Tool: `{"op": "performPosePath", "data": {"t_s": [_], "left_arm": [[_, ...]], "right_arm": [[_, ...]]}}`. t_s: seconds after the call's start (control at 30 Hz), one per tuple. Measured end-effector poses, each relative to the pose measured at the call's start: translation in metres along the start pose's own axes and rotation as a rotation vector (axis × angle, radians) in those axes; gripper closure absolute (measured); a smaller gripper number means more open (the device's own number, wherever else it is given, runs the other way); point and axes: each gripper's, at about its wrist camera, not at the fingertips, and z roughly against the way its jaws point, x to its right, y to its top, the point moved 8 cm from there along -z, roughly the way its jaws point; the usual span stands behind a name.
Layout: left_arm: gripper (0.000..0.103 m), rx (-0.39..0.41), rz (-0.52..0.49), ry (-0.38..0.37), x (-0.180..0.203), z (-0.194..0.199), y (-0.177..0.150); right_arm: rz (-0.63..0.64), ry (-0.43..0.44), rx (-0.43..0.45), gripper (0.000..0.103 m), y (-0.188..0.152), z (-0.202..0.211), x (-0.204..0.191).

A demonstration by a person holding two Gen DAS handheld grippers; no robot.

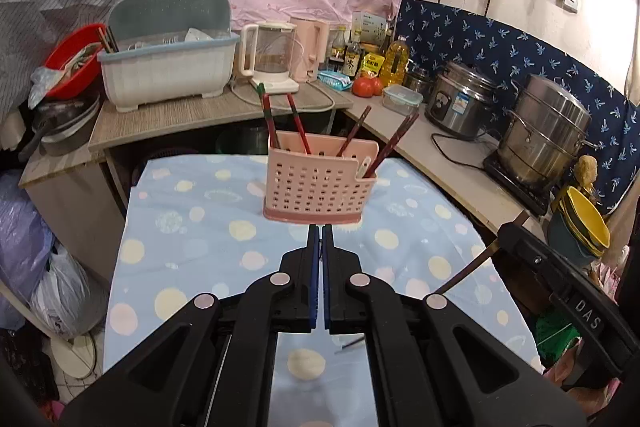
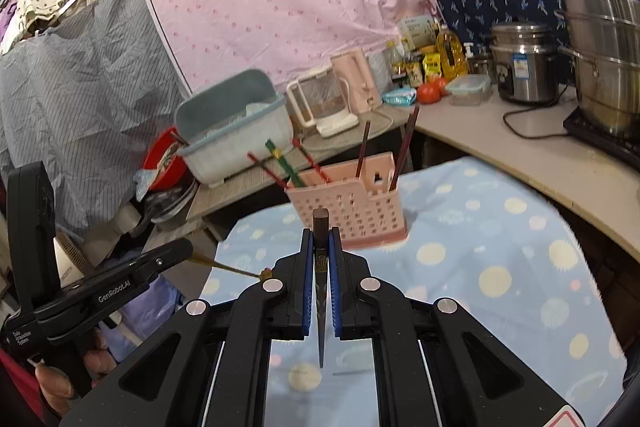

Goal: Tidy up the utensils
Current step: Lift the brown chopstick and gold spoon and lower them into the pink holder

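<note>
Black right gripper [image 2: 321,251], bottom centre of its view, fingers clamped on a dark chopstick [image 2: 321,267] pointing fwd. Left gripper [image 1: 321,239] fingers pressed together, apparently on a thin stick seen in the right view at lower left. Beyond, mid-frame on the blue dotted surface [image 2: 500,247], pink holder [image 2: 352,215] already has several chopsticks; approx two left to drop in.

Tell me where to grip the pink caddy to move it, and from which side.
Grip the pink caddy by its top rim, coming down from above at the bare middle of the front wall. The chopsticks lean out at both ends, so the middle leaves the most room. The perforated wall is thin enough for a pinch. The left gripper is shut and would have to open first.
</note>
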Motion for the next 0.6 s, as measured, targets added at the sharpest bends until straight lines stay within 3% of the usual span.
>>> {"op": "performPosePath", "data": {"t_s": [0.37, 0.6], "left_arm": [[0.102, 0.070, -0.040, 0.054, -0.005, -0.013, 0.068], [0.102, 0.096, -0.071, 0.118, -0.013, -0.041, 0.119]], "right_arm": [[0.021, -0.034, 0.153, 0.096, 0.086, -0.017, 0.004], [0.029, -0.052, 0.233, 0.096, 0.142, -0.051, 0.003]]}}
